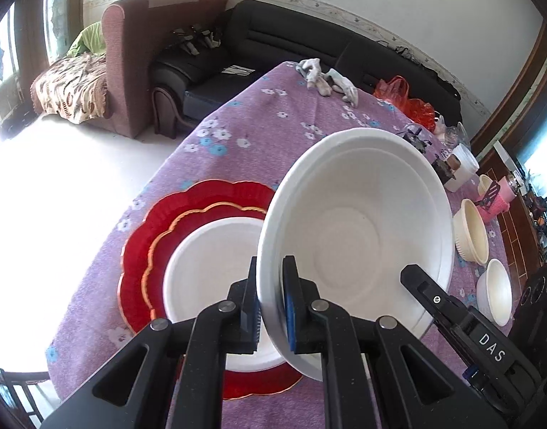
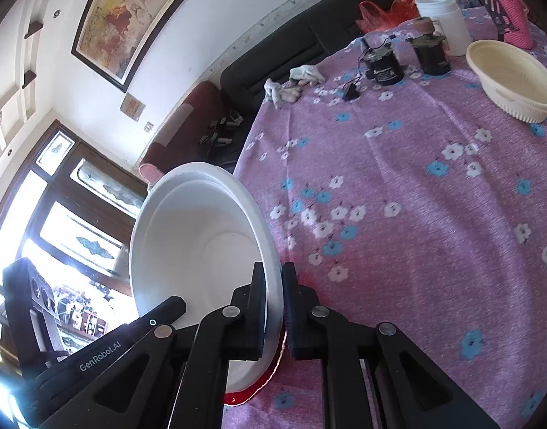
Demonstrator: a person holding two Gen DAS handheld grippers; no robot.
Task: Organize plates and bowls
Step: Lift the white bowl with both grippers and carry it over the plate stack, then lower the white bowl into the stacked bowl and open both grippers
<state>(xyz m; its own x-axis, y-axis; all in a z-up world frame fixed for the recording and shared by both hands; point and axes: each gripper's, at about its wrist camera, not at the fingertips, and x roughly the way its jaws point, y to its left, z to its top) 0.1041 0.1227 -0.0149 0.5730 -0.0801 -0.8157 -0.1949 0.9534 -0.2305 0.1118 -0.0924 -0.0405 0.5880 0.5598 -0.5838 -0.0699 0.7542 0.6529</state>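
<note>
My left gripper [image 1: 270, 307] is shut on the rim of a large white bowl [image 1: 359, 228], held tilted above the table. My right gripper [image 2: 274, 307] is shut on the opposite rim of the same white bowl [image 2: 198, 236]; its black body shows in the left wrist view [image 1: 462, 325]. Below the bowl, a red scalloped plate [image 1: 159, 228] lies on the purple flowered cloth with a white plate or shallow bowl [image 1: 209, 268] on it. The red plate's edge shows in the right wrist view [image 2: 262, 382].
A cream ribbed basket [image 1: 471, 230] [image 2: 516, 78], a small white bowl [image 1: 495, 296], a white tub [image 2: 446, 23], two dark jars [image 2: 384, 62], a pink holder [image 2: 514, 18], crumpled cloth [image 2: 294, 82] and a red bag [image 1: 409, 98] sit on the table. Sofas stand behind.
</note>
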